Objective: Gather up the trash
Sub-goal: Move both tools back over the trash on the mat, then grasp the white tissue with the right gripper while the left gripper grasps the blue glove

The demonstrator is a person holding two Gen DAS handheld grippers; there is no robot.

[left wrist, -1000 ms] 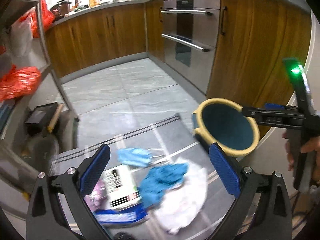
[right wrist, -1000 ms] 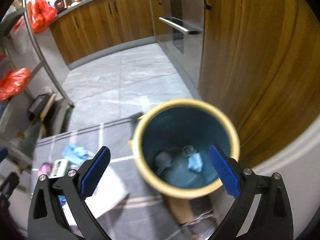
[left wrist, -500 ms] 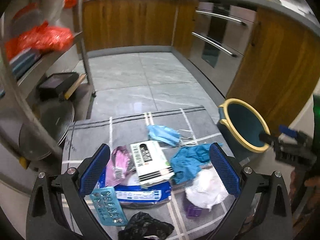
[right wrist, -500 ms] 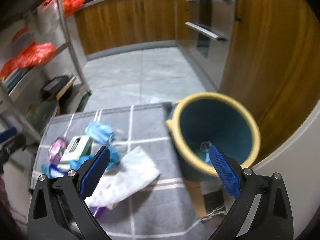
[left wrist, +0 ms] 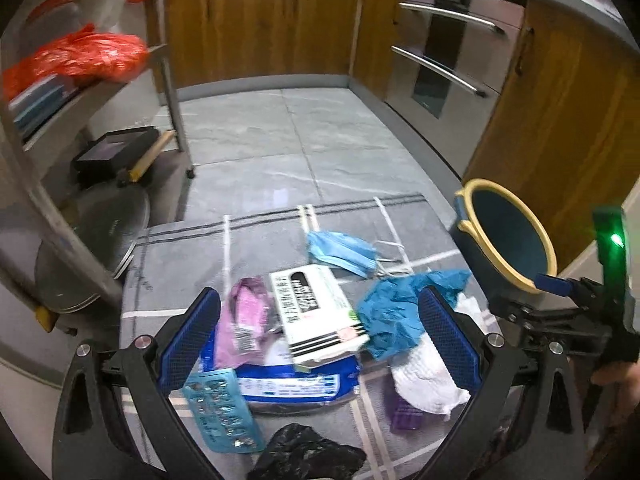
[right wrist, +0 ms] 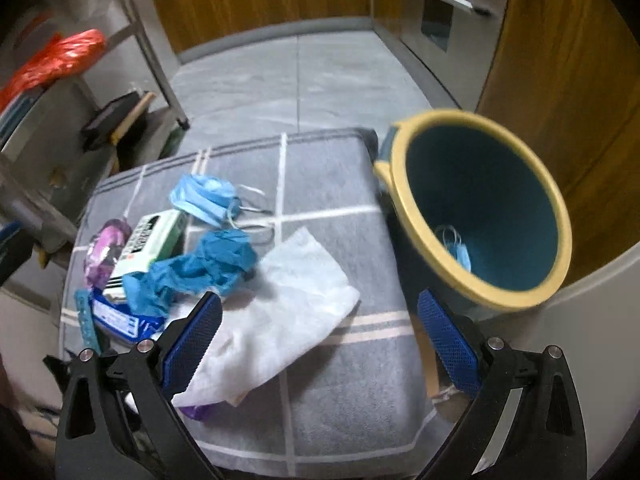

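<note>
Trash lies on a grey checked mat (left wrist: 180,256): a blue face mask (left wrist: 340,252), a white box (left wrist: 316,308), a crumpled blue glove (left wrist: 396,312), a white tissue (right wrist: 288,304), a pink wrapper (left wrist: 244,320), a blue packet (left wrist: 288,384), a teal blister pack (left wrist: 224,412) and a black bag (left wrist: 308,456). A teal bin with a yellow rim (right wrist: 480,216) stands at the mat's right edge and holds a mask (right wrist: 456,248). My left gripper (left wrist: 318,338) is open above the pile. My right gripper (right wrist: 318,346) is open over the tissue.
A metal shelf rack (left wrist: 168,80) with red bags (left wrist: 80,56) stands at left, with a black box (left wrist: 112,152) and a round grey lid (left wrist: 96,236) below. Wooden cabinets (left wrist: 560,120) and an oven (left wrist: 444,68) line the right. Grey tiled floor (left wrist: 288,136) lies beyond.
Both grippers have pulled back and turned left from the bin toward the trash pile. More of the pile now shows. Both stay open and empty.
</note>
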